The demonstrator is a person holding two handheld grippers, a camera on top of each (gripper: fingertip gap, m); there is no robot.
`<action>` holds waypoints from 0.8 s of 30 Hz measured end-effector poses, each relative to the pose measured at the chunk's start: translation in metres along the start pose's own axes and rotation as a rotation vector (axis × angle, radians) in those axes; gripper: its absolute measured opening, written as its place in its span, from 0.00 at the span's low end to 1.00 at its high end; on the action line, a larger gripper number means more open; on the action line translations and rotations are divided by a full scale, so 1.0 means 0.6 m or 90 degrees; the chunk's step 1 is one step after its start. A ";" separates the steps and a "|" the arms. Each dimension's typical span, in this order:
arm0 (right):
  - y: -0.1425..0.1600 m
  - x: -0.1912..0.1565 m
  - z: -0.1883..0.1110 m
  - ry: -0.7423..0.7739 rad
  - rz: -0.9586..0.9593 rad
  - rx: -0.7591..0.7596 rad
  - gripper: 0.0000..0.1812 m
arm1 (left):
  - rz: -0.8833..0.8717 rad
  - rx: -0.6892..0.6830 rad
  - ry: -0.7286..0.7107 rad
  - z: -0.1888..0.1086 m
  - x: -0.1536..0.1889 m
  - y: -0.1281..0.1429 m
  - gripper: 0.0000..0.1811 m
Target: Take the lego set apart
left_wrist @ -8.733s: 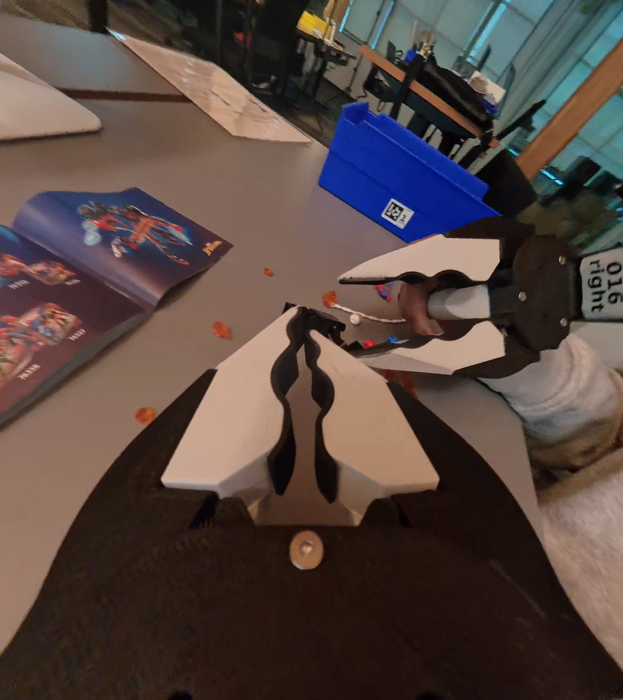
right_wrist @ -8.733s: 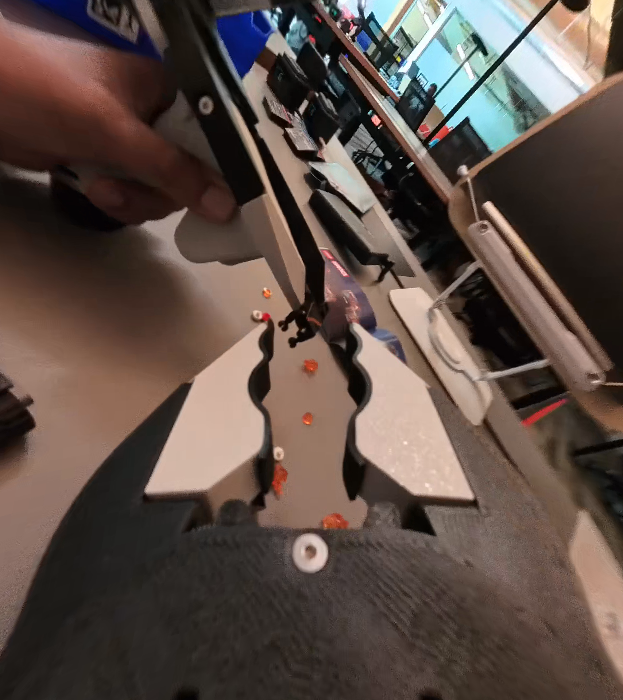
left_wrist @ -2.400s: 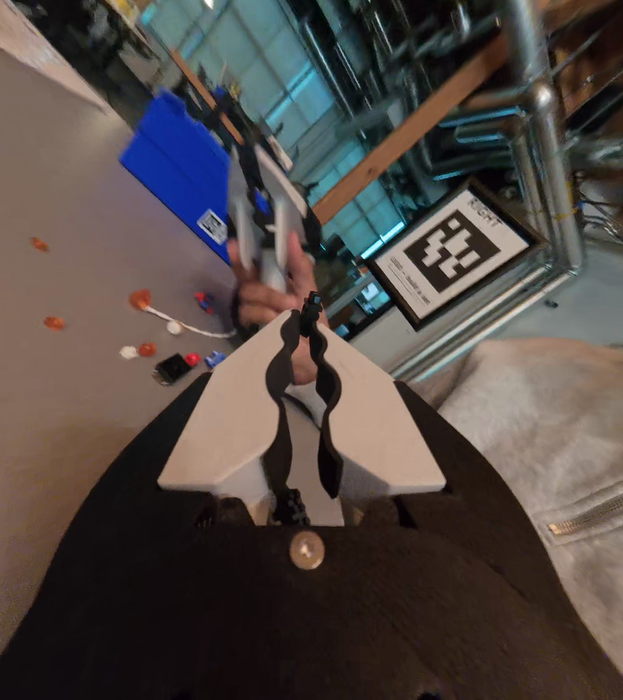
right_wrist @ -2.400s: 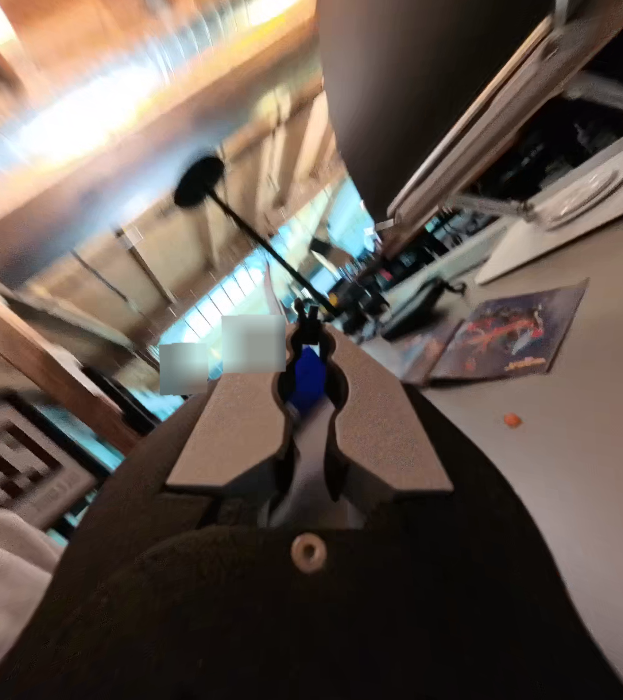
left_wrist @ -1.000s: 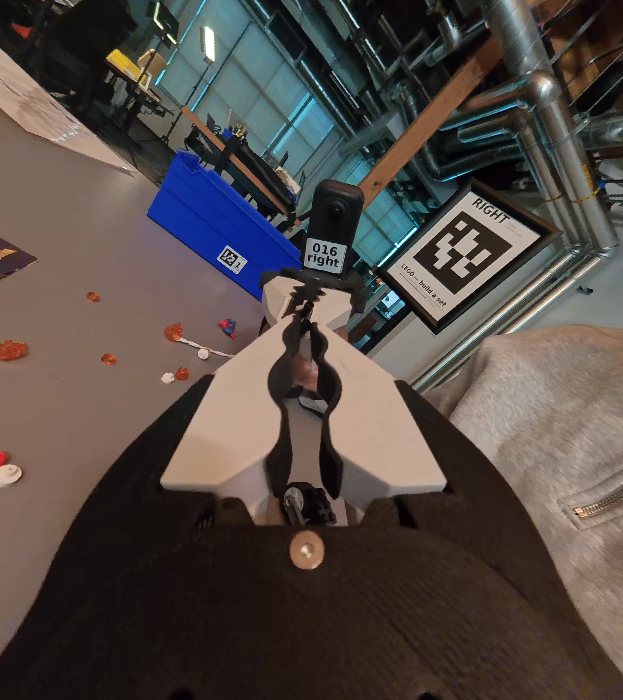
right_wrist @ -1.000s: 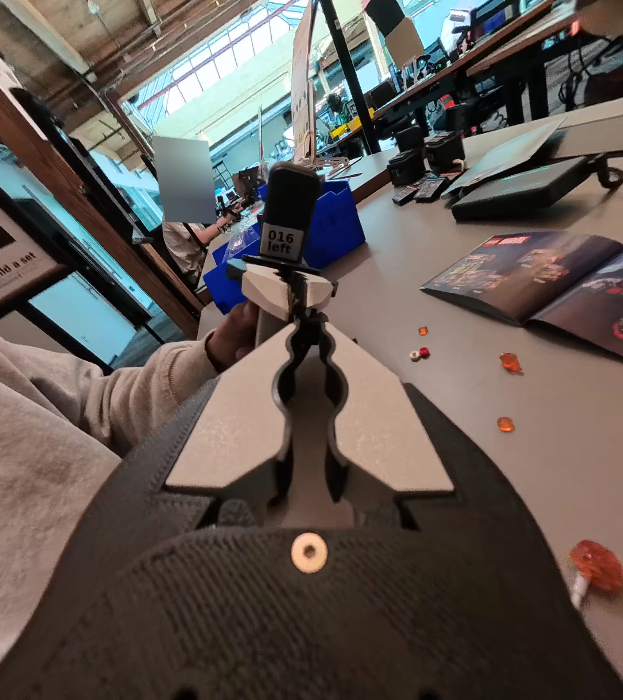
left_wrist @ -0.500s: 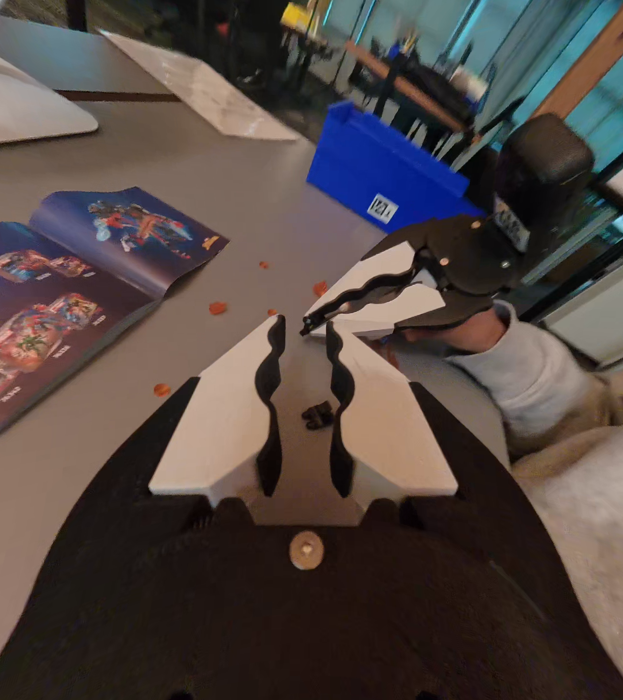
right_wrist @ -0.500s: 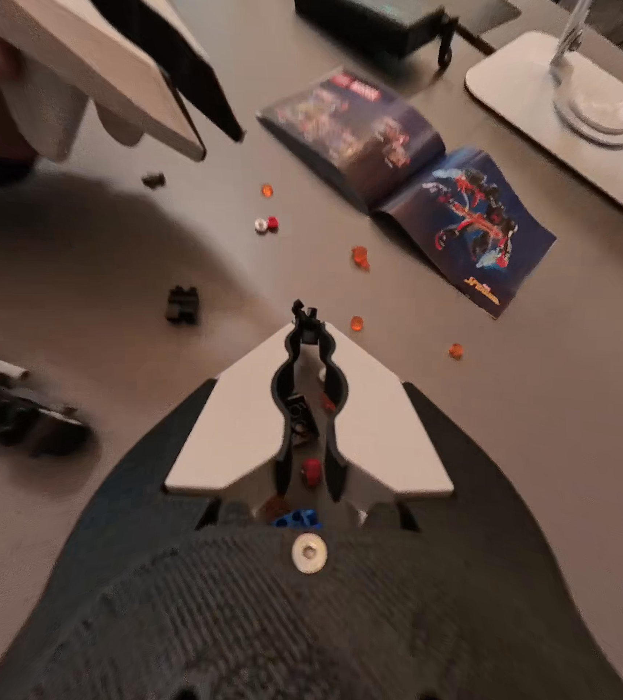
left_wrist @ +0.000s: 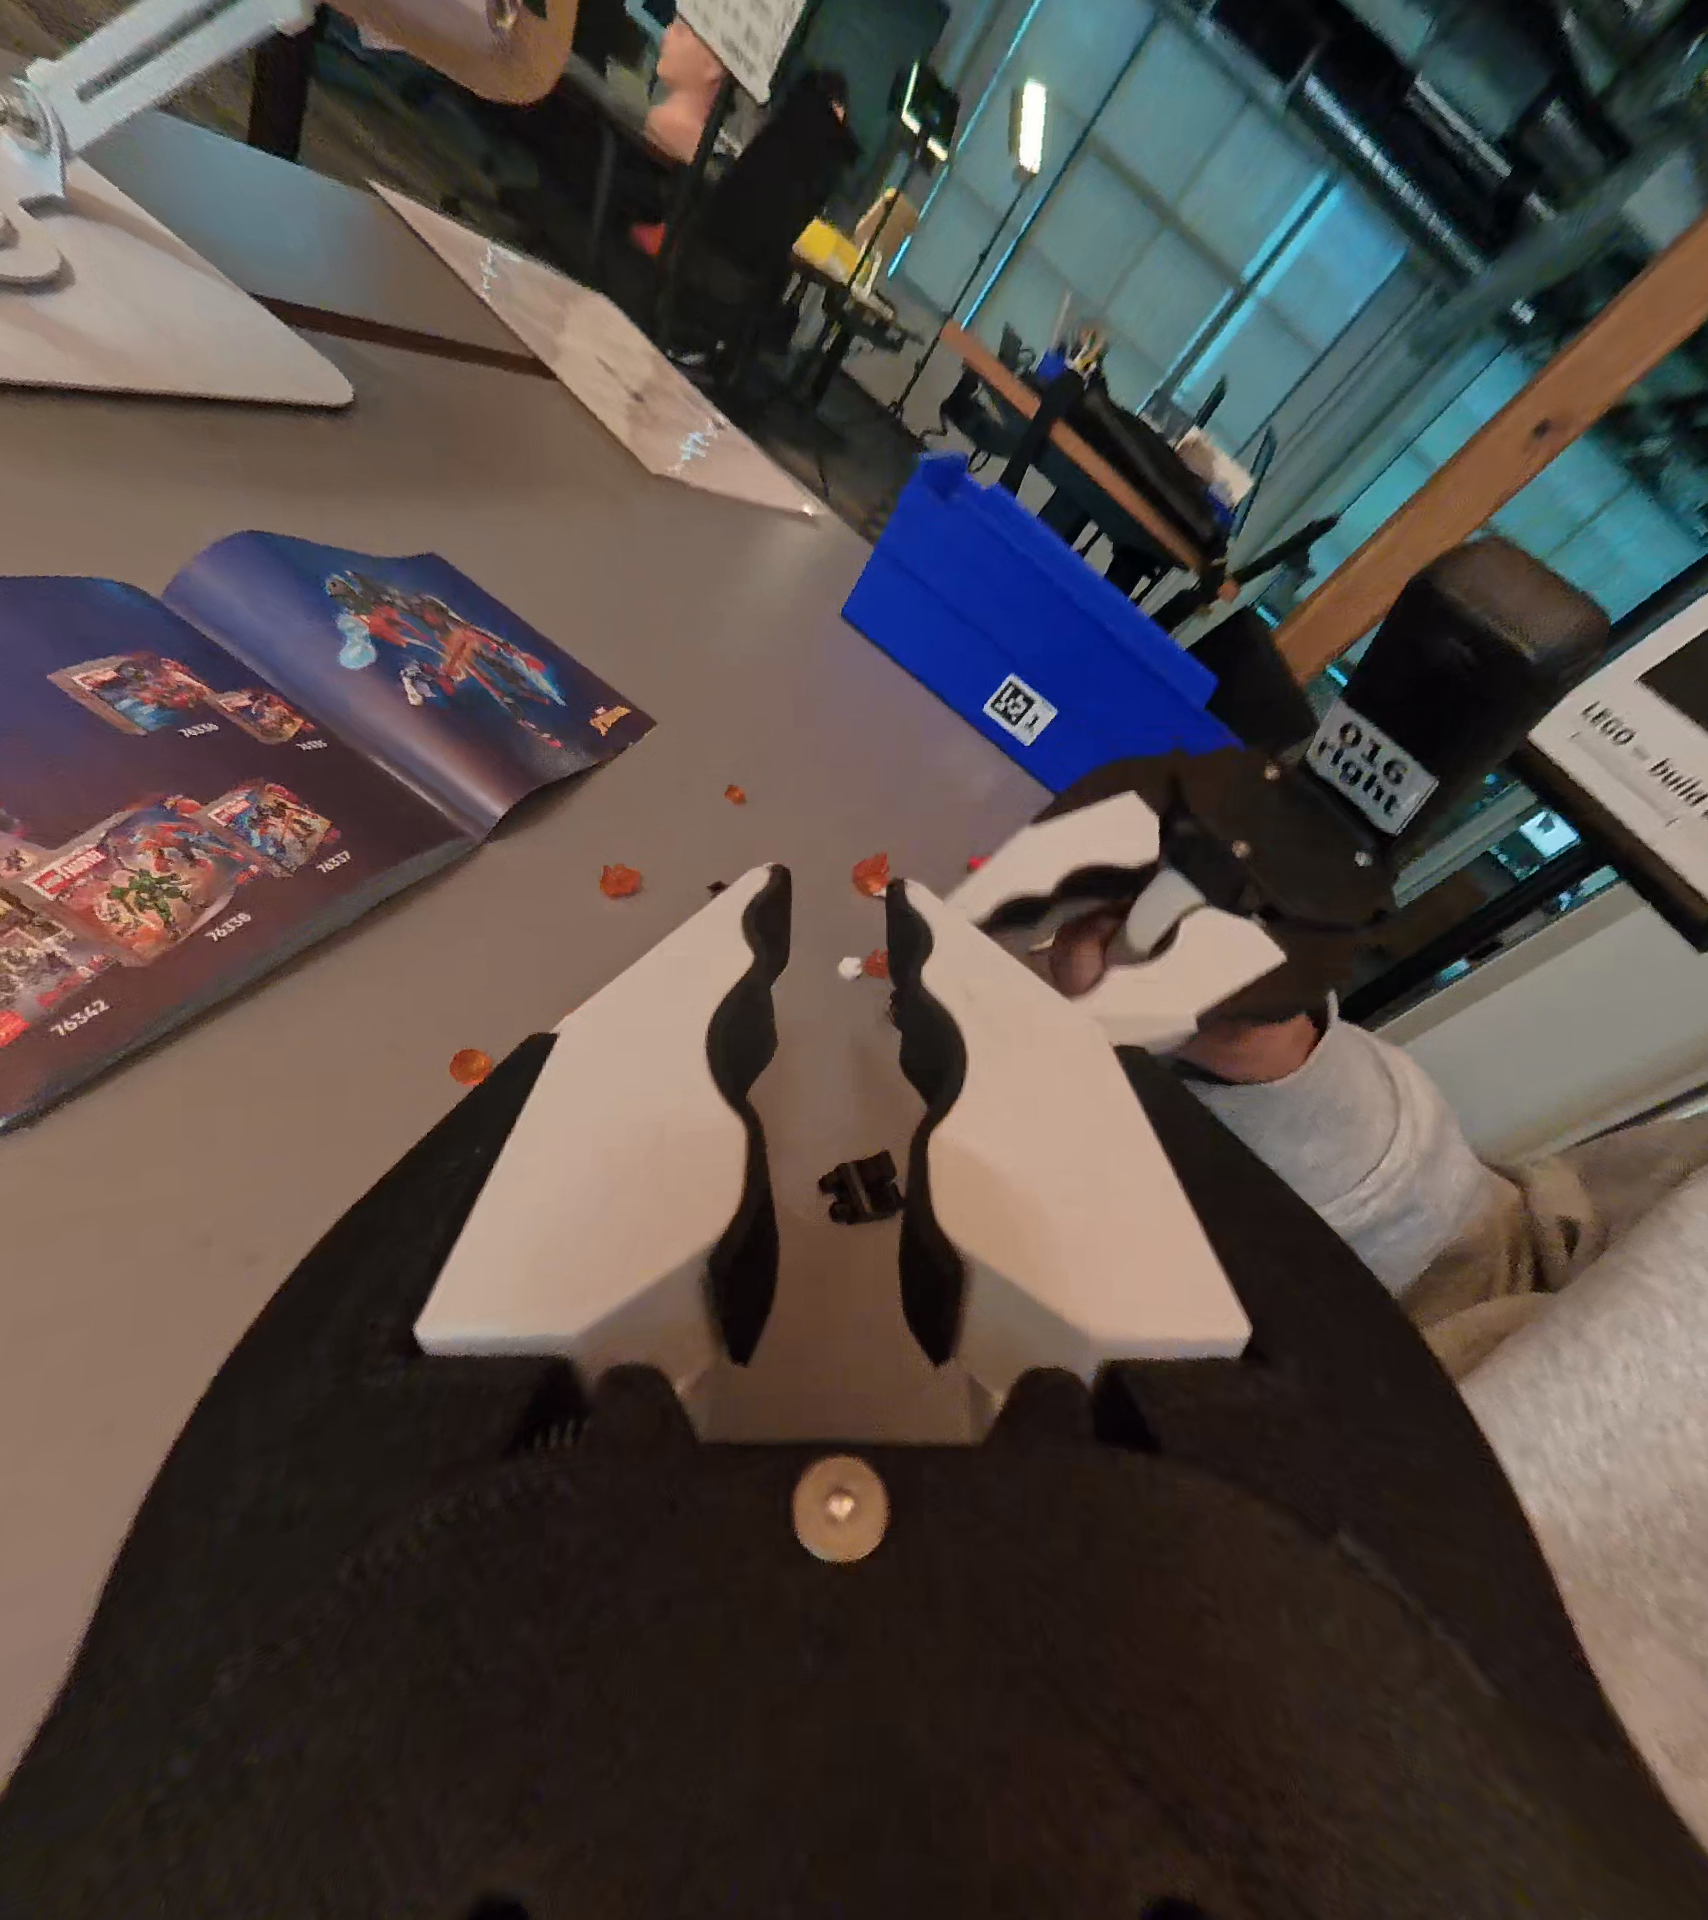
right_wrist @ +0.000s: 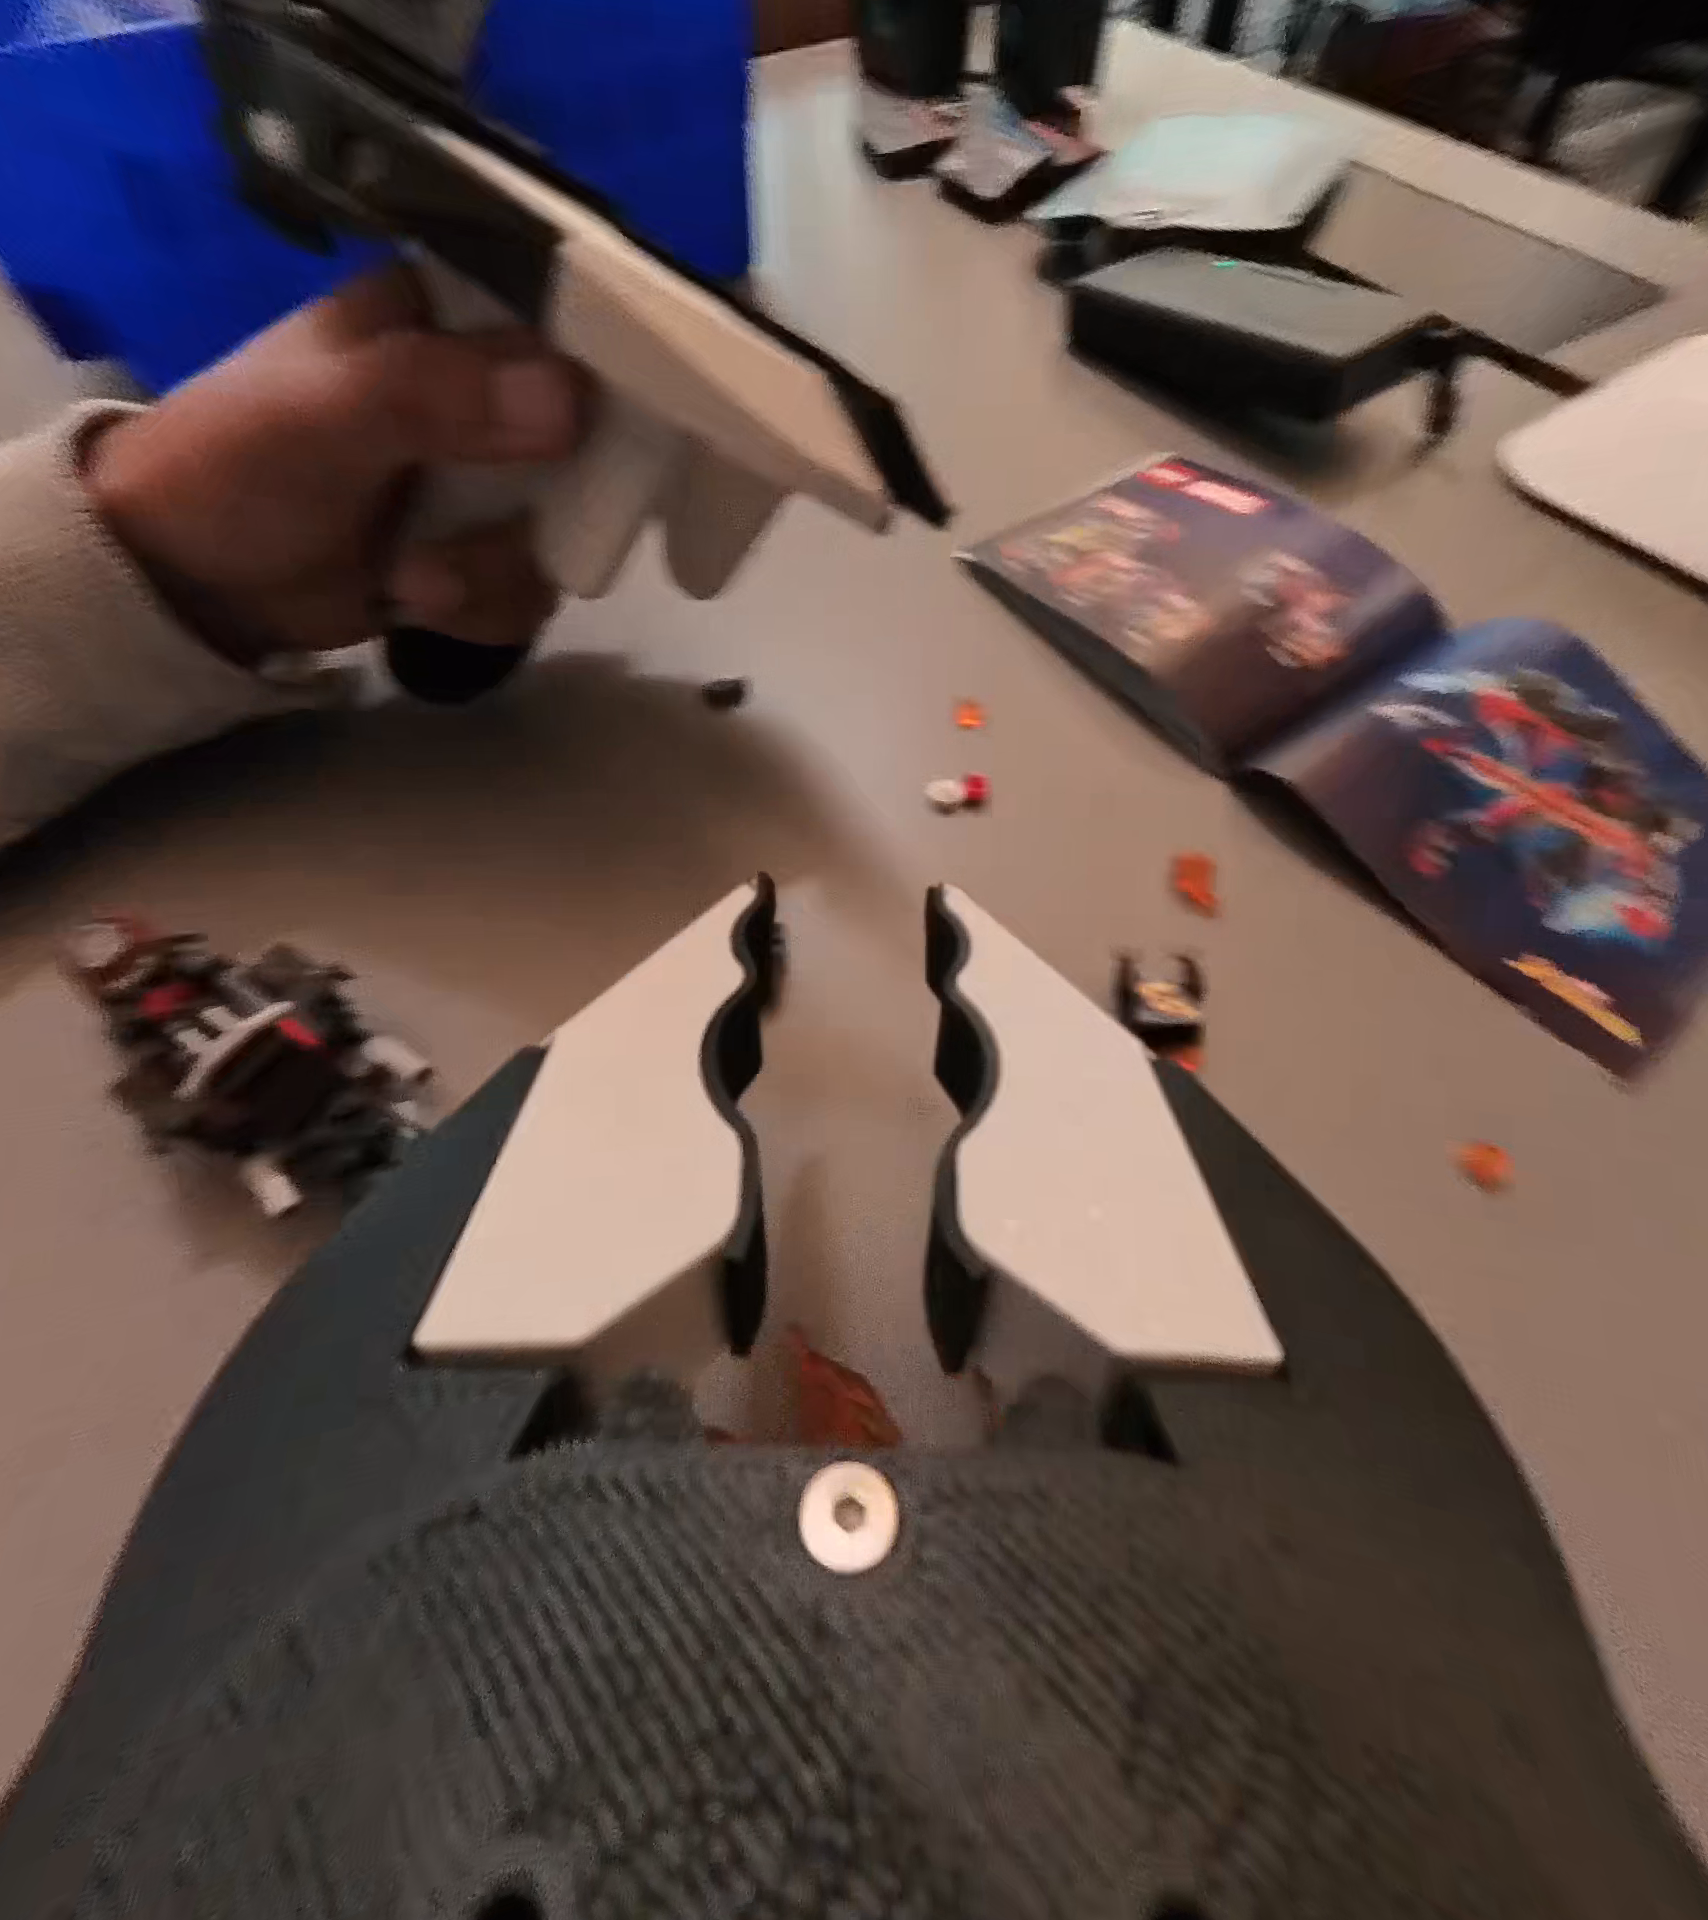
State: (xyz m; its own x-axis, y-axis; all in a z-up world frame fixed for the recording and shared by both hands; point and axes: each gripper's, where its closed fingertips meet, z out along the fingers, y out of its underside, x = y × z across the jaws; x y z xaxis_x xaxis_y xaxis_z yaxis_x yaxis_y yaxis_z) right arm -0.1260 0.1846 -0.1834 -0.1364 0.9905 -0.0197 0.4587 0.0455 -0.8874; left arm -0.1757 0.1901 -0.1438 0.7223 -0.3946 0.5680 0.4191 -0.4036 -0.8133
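My left gripper [left_wrist: 834, 894] is open and empty, just above the grey table. A small black lego piece [left_wrist: 860, 1188] lies on the table between its fingers. My right gripper [right_wrist: 848, 899] is open and empty, also low over the table. A black and red lego assembly [right_wrist: 237, 1039] lies to its left, blurred. A small black and orange piece [right_wrist: 1162, 997] lies by its right fingertip. Each gripper shows in the other's view: the right one [left_wrist: 995, 914] at right, the left one [right_wrist: 917, 509] at upper left, held by a hand.
Small orange pieces [left_wrist: 621, 881] and red and white studs [right_wrist: 959, 790] are scattered on the table. An open booklet [left_wrist: 206, 779] lies to the left. A blue bin [left_wrist: 1016, 665] stands behind. A white stand base [right_wrist: 1681, 478] and a black device [right_wrist: 1245, 312] sit far off. About 7 cm separates my left fingertips from my right.
A second ago both grippers pinched a small black piece together in the air. They came down to the table, the left opened first, and now the right has opened too.
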 end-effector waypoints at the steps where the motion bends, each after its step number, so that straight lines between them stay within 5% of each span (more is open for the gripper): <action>1: 0.002 -0.017 0.006 -0.030 -0.001 -0.007 0.15 | -0.005 0.004 0.002 -0.001 -0.001 -0.001 0.09; 11: 0.063 -0.042 0.043 -0.046 -0.055 -0.161 0.10 | 0.001 -0.013 -0.007 0.005 -0.005 0.007 0.08; 16: 0.054 0.014 0.032 0.067 -0.055 -0.145 0.12 | 0.001 -0.002 -0.010 0.001 -0.007 0.002 0.08; 21: 0.002 0.059 -0.066 0.074 0.031 0.018 0.17 | 0.034 0.036 -0.035 -0.026 -0.008 -0.011 0.08; 24: 0.029 0.060 -0.143 0.041 0.041 0.015 0.19 | 0.042 0.005 -0.086 -0.061 -0.014 0.016 0.10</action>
State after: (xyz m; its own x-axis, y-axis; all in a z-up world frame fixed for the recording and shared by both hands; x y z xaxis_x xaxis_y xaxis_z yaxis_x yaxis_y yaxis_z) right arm -0.0475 0.2325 -0.1603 -0.0500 0.9976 -0.0479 0.4434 -0.0208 -0.8961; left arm -0.1980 0.1592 -0.1515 0.8157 -0.3058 0.4910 0.3714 -0.3740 -0.8498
